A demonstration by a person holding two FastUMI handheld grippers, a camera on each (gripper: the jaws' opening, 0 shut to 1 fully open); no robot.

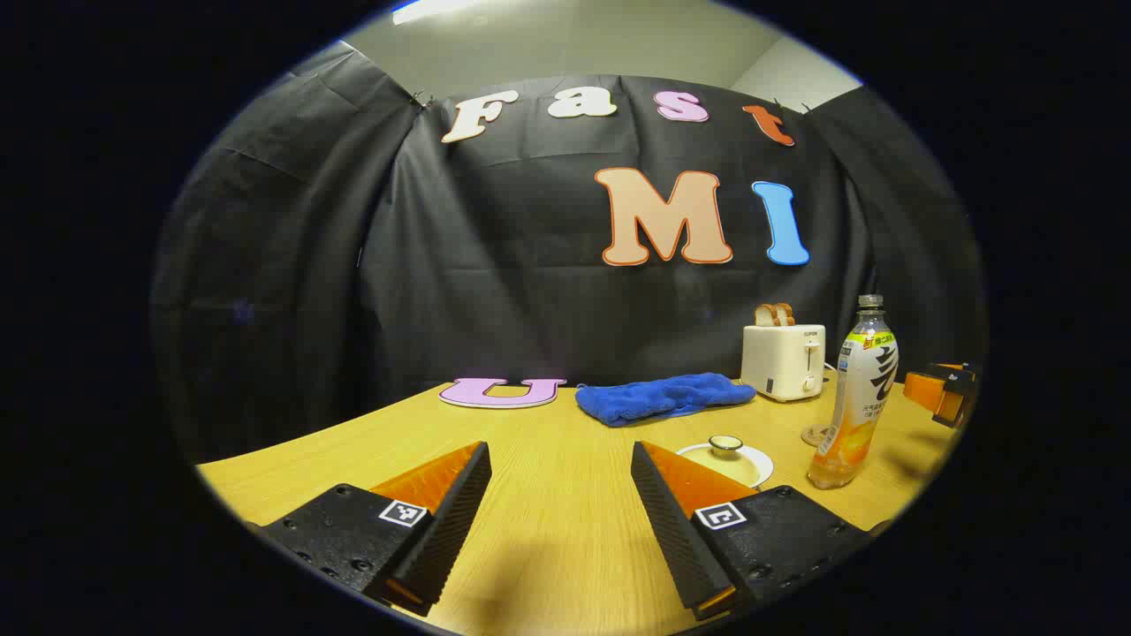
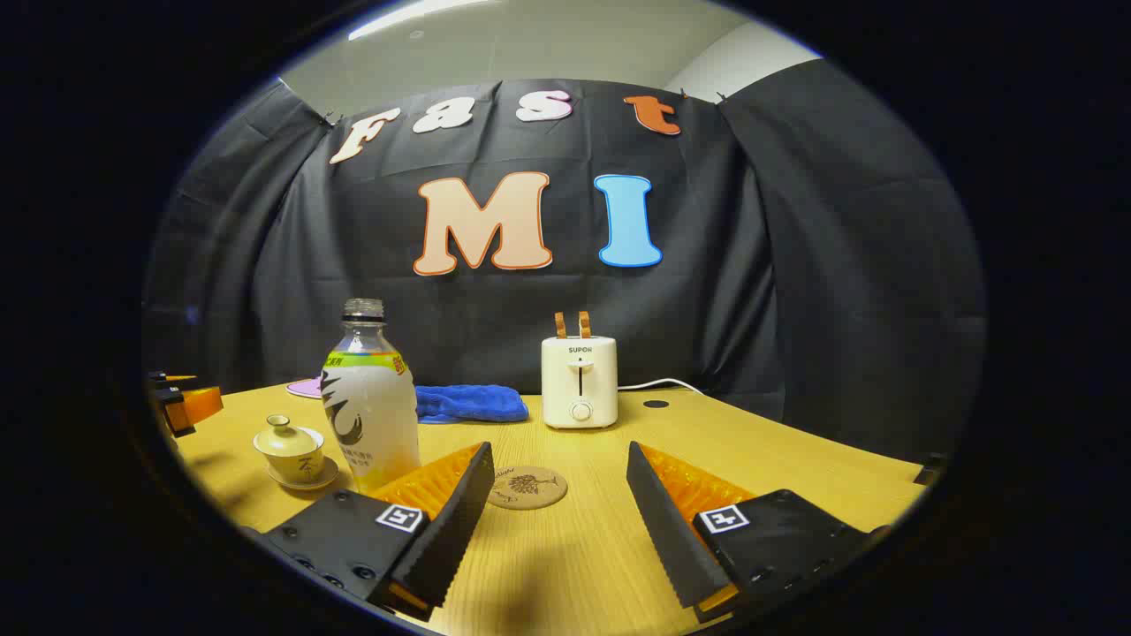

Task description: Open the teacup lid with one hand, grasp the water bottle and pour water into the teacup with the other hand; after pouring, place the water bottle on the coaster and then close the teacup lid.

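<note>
In the left gripper view the left gripper (image 1: 561, 450) hangs low over the wooden table (image 1: 548, 495), its two fingers spread wide apart with only bare wood between them and nothing in their hold. Ahead and to the right of them sits the teacup (image 1: 726, 459) on its white saucer, the lid (image 1: 725, 442) resting on top, partly hidden behind the near finger. Just beside it, further right, the water bottle (image 1: 857, 397) stands upright with its cap on, and the coaster (image 1: 815, 435) peeks out from behind the bottle's base. Further back lie a blue cloth (image 1: 663, 397) and a cream toaster (image 1: 783, 360) with bread slices in its slots, and the right gripper (image 1: 941, 393) shows at the far right edge. In the right gripper view the right gripper (image 2: 558, 459) likewise hovers over the table with its fingers wide open and empty. The coaster (image 2: 527, 487) lies on the wood between them, a little ahead of the tips. The water bottle (image 2: 371, 402) stands just behind the finger on the view's left side, and the lidded teacup (image 2: 292, 449) sits near it on that same side, apart from it. The toaster (image 2: 580, 382) and cloth (image 2: 468, 404) rest at the back, and the left gripper (image 2: 181, 402) shows at the left edge.
</note>
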